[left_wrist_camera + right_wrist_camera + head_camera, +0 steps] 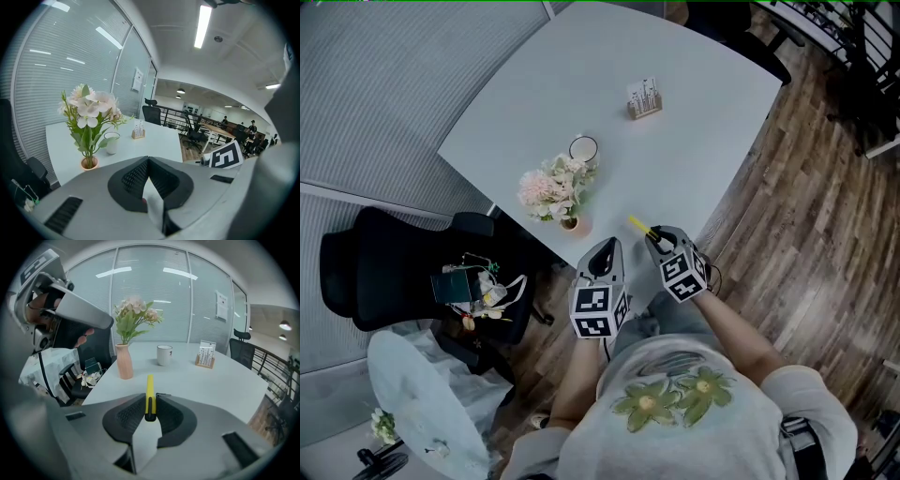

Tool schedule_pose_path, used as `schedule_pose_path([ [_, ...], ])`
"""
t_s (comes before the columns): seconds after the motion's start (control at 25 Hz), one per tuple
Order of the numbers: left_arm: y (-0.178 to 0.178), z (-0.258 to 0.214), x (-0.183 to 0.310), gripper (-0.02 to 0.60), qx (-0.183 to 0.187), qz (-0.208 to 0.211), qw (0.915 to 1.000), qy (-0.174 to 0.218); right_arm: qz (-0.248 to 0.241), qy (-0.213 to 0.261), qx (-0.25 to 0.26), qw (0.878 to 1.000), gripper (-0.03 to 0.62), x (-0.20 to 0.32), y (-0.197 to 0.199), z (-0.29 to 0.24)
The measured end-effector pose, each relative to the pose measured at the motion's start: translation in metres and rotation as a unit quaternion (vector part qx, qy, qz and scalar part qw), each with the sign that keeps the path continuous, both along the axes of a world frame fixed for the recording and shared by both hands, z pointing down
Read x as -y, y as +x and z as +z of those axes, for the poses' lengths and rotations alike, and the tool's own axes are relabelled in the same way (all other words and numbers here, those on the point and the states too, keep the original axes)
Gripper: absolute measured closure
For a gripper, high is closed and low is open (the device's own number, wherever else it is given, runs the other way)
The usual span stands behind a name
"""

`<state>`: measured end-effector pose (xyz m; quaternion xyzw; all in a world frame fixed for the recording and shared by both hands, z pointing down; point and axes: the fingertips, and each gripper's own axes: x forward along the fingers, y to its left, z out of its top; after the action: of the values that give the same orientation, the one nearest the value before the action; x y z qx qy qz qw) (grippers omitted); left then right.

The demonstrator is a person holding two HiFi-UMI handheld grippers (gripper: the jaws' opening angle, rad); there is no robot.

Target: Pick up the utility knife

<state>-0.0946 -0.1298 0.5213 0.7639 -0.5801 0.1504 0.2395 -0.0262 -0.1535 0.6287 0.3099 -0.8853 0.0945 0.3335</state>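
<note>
The yellow utility knife [149, 392] is clamped between the pads of my right gripper [149, 405], its slim body sticking forward past the jaws and off the table. In the head view the knife [639, 226] pokes out ahead of that gripper [656, 238], over the near edge of the white table [675, 141]. My left gripper [607, 255] hovers just to the left of it, beside the table's near corner. Seen from the left gripper view, its jaws [149, 168] are closed together with nothing between them.
On the table stand a vase of pink and white flowers [555, 191], a white mug [583, 149] and a small wooden card stand [644, 98]. A black chair holding clutter [478, 286] stands at the left, below the table's corner. Wooden floor lies to the right.
</note>
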Motion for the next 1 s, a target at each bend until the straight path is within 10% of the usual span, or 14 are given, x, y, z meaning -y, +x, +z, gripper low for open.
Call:
schedule_pose_path([
  [1.0, 0.010, -0.027, -0.004, 0.581, -0.003, 0.012, 0.9995, 0.029, 0.000, 0.055, 0.057, 0.997, 0.523, -0.014, 0.000, -0.082],
])
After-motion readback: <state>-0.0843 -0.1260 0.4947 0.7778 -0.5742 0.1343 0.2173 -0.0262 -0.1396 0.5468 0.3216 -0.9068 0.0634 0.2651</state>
